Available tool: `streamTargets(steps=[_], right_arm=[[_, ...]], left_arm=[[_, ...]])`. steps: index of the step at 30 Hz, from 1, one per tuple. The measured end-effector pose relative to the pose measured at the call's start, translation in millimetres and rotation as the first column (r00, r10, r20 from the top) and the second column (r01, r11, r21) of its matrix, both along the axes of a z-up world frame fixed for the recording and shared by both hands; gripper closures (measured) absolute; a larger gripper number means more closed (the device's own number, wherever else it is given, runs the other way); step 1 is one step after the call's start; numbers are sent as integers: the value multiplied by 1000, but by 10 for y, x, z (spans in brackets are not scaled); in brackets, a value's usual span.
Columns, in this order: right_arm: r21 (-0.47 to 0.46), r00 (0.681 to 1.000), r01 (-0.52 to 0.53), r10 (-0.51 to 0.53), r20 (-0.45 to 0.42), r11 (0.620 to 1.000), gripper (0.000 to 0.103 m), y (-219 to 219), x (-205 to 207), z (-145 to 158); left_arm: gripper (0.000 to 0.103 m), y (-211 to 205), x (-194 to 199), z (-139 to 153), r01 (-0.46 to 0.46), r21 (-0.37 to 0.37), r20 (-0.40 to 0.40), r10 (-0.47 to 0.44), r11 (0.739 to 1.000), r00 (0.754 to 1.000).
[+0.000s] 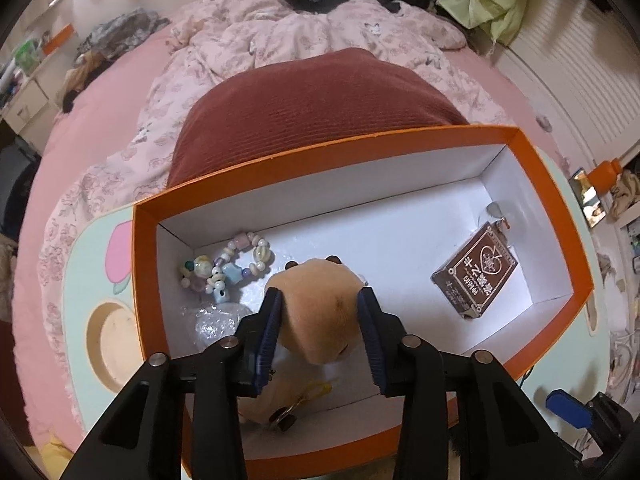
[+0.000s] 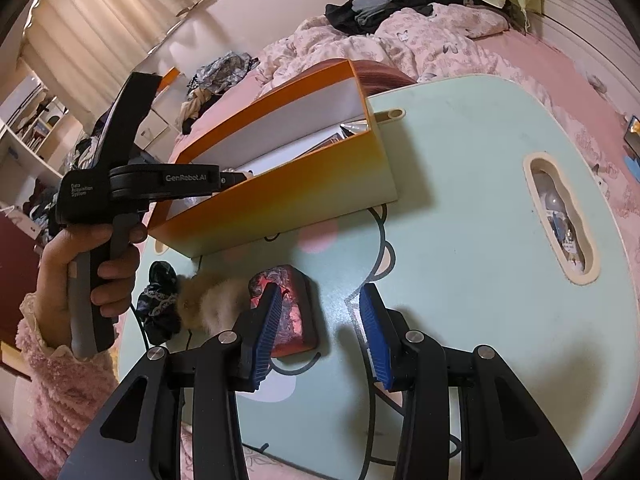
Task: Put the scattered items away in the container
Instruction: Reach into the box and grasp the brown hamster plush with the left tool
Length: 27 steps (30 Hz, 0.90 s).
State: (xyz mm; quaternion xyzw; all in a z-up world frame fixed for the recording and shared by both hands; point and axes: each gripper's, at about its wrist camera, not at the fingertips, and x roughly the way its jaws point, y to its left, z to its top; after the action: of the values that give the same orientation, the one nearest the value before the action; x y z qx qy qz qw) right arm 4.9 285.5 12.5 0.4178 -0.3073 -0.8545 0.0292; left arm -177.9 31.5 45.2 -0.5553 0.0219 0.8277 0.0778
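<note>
My left gripper (image 1: pixel 320 294) is down inside the orange box (image 1: pixel 360 140) with its blue pads pressed on either side of a tan plush toy (image 1: pixel 316 316). In the box also lie a bead bracelet (image 1: pixel 228 264), a brown card packet (image 1: pixel 476 272) and a crumpled clear bag (image 1: pixel 216 320). My right gripper (image 2: pixel 320 288) hovers open over the pale green table (image 2: pixel 460 160) with only bare tabletop between its fingers. Just to its left lie a red patterned block (image 2: pixel 298 316), a fluffy tan item (image 2: pixel 208 300) and a dark lace scrunchie (image 2: pixel 160 304).
The table rests on a pink bed with a rumpled quilt (image 1: pixel 280 36) and a maroon cushion (image 1: pixel 312 100) behind the box. A cut-out handle slot (image 2: pixel 560 216) is at the table's right. A hand in a pink fuzzy sleeve (image 2: pixel 60 360) holds the left tool.
</note>
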Motion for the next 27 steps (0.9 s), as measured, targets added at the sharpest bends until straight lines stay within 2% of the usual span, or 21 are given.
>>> streamTargets(steps=[1, 3, 4, 6, 8, 10, 11, 13, 14, 15, 18, 21, 25, 26, 27], right_arm=[[-1, 1000, 1, -1, 1, 1000, 61, 1, 2, -5], [-1, 1000, 3, -3, 2, 1000, 61, 4, 9, -7], [-1, 1000, 4, -4, 1, 1000, 61, 5, 11, -5], [0, 1000, 5, -5, 1, 1000, 61, 8, 16, -5], [-2, 1000, 8, -8, 0, 1000, 61, 9, 20, -6], [-3, 1000, 9, -9, 1, 1000, 61, 5, 18, -5], [-2, 1000, 8, -8, 2, 1000, 61, 2, 15, -5], [-1, 1000, 4, -4, 3, 1000, 61, -6, 9, -5], [-1, 1000, 2, -2, 3, 1000, 61, -10, 7, -6], [-3, 1000, -1, 1, 4, 1000, 61, -15, 7, -9], [-3, 1000, -7, 7, 5, 1000, 61, -28, 8, -16], [-7, 1000, -2, 2, 8, 1000, 61, -22, 8, -22], [-14, 1000, 5, -5, 11, 1000, 61, -10, 8, -21], [-15, 1000, 6, -5, 12, 1000, 61, -8, 10, -22], [-15, 1000, 6, -6, 13, 1000, 61, -8, 9, -23]], left_arm=[[73, -22, -4, 14, 2, 25, -4, -2, 1000, 1000], [98, -70, 11, 79, 13, 84, -16, -11, 996, 1000], [103, -92, 24, 137, 16, 111, -27, -13, 994, 1000], [103, -128, 78, 293, 24, 150, -65, -15, 988, 998], [103, -136, 128, 432, 36, 158, -106, -20, 987, 994], [103, -118, 148, 504, 51, 158, -112, -33, 986, 993], [101, -104, 143, 501, 55, 154, -100, -40, 987, 994], [80, -90, 81, 422, 41, 133, -47, -35, 990, 998], [59, -84, 58, 376, 29, 121, -27, -26, 992, 999], [55, -75, 34, 327, 21, 108, -22, -19, 994, 1000], [55, -16, 2, 189, 20, 59, -5, -20, 998, 1000], [55, 58, -20, 62, 35, 74, 17, -36, 997, 999], [55, 214, -61, -100, 73, 46, 39, -75, 996, 996], [57, 237, -78, -159, 77, 59, 57, -80, 995, 995], [66, 245, -84, -167, 74, 59, 42, -77, 996, 996]])
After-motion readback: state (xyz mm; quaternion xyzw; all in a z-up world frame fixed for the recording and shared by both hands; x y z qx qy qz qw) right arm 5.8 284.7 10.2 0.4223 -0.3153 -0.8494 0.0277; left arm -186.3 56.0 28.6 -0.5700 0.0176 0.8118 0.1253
